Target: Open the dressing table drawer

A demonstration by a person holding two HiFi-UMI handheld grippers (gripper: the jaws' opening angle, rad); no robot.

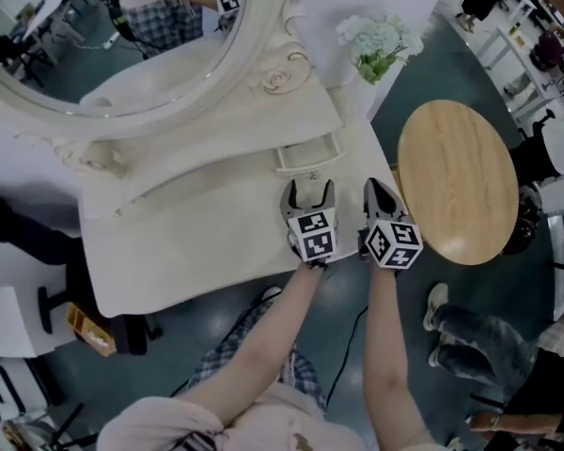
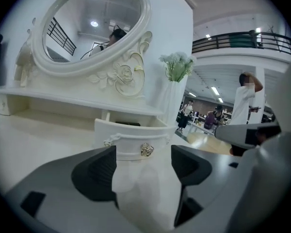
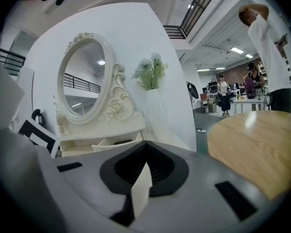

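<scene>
The white dressing table (image 1: pixel 197 242) carries a small drawer (image 1: pixel 308 155) under its shelf, and the drawer stands pulled out toward me. In the left gripper view the drawer front (image 2: pixel 131 135) with its metal knob (image 2: pixel 146 149) sits just past the jaws. My left gripper (image 1: pixel 307 194) (image 2: pixel 143 155) is open right in front of the drawer, its pads on either side of the knob and clear of it. Just to its right, over the table's right end, my right gripper (image 1: pixel 381 194) (image 3: pixel 144 159) is shut and holds nothing. The right gripper view also shows the open drawer (image 3: pixel 114 143).
An oval mirror (image 1: pixel 113 36) with a carved frame stands at the back of the table. A white vase of flowers (image 1: pixel 378 45) is at the back right. A round wooden table (image 1: pixel 459 181) stands close on the right, with a person's legs (image 1: pixel 479 341) beside it.
</scene>
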